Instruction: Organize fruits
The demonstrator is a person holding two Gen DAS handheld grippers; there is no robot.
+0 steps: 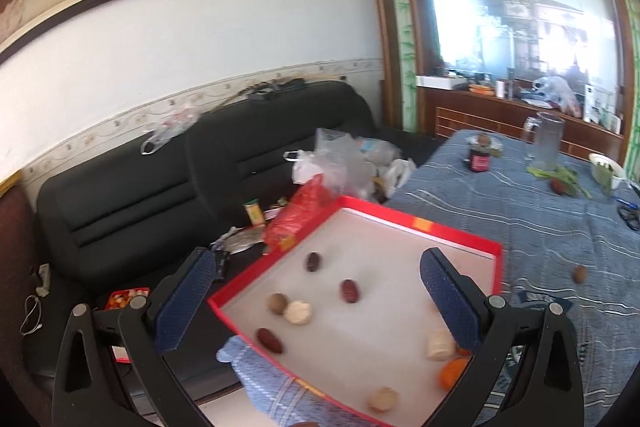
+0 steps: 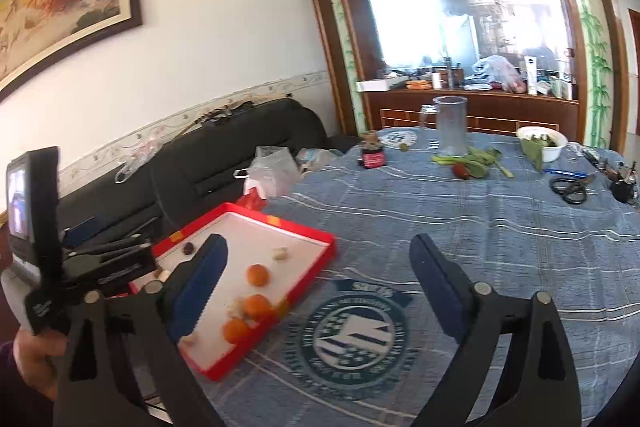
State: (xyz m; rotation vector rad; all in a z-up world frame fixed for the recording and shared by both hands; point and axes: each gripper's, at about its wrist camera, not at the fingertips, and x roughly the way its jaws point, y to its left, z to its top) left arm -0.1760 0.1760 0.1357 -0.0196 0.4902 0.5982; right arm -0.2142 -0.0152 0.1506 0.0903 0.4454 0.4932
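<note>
A red tray with a white floor [image 1: 460,231] lies on the blue tablecloth at the table's left edge. Inside it are dark red dates [image 1: 350,291], a brown round fruit [image 1: 278,303], pale white pieces [image 1: 298,313] and an orange [image 1: 452,373]. My left gripper [image 1: 317,254] hangs open above the tray, empty. In the right wrist view the tray [image 2: 280,223] shows three oranges [image 2: 257,275] near its front edge. My right gripper [image 2: 318,241] is open and empty over the cloth, just right of the tray. A brown fruit [image 1: 580,273] lies loose on the cloth.
Farther back on the table stand a glass pitcher [image 2: 450,125], a dark jar [image 2: 373,157], a white bowl [image 2: 542,143], leafy greens with a red fruit [image 2: 460,170] and scissors [image 2: 570,189]. A black sofa [image 1: 160,179] with plastic bags borders the table's left.
</note>
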